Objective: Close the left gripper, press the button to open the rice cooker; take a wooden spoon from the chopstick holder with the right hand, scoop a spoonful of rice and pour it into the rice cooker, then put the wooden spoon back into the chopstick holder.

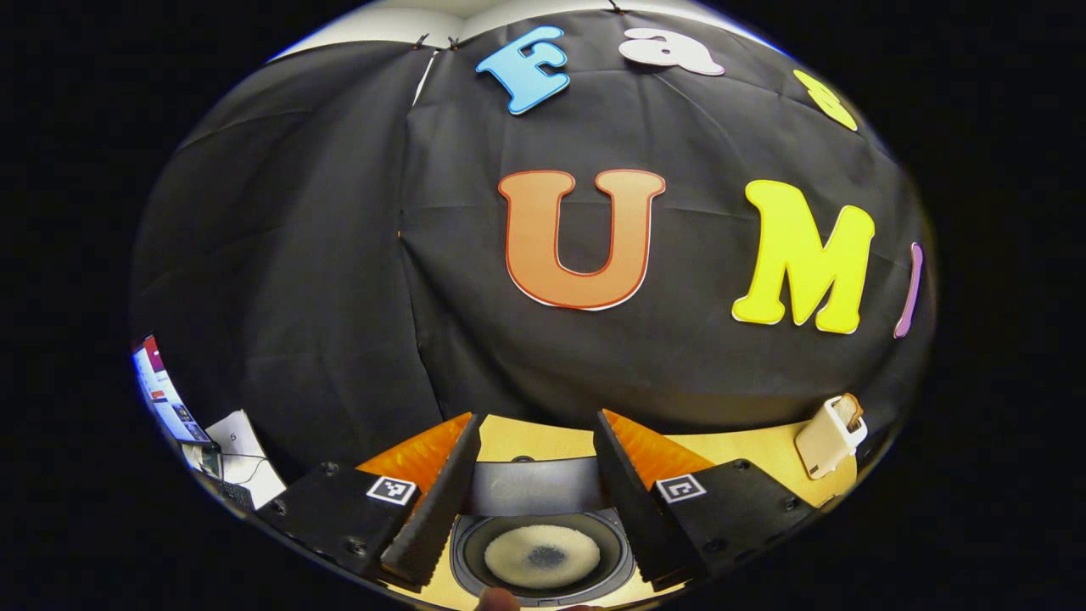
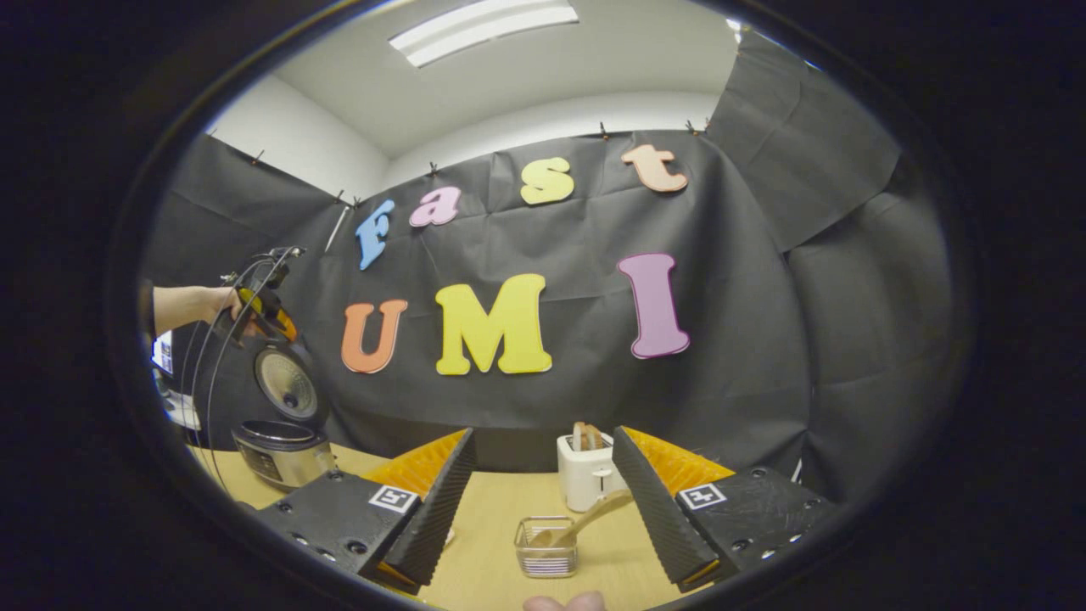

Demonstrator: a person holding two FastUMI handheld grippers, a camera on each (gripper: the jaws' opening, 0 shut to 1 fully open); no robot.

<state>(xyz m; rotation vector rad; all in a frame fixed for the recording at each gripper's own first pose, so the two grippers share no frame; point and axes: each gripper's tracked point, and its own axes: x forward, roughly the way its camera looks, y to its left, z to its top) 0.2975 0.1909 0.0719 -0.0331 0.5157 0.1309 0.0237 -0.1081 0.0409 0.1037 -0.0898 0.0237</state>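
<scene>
In the left gripper view my left gripper is open and hangs right above the rice cooker. The cooker's lid stands up, and a pale layer of rice with a dark patch in its middle lies in the pot. The right gripper view has this cooker at the far left, with a hand holding the left gripper over its raised lid. My right gripper is open and empty. Below and ahead of it a wooden spoon leans in a clear holder.
A white toaster stands behind the holder on the wooden table, and in the left gripper view the toaster is at the right. A screen and a paper sheet are at the far left.
</scene>
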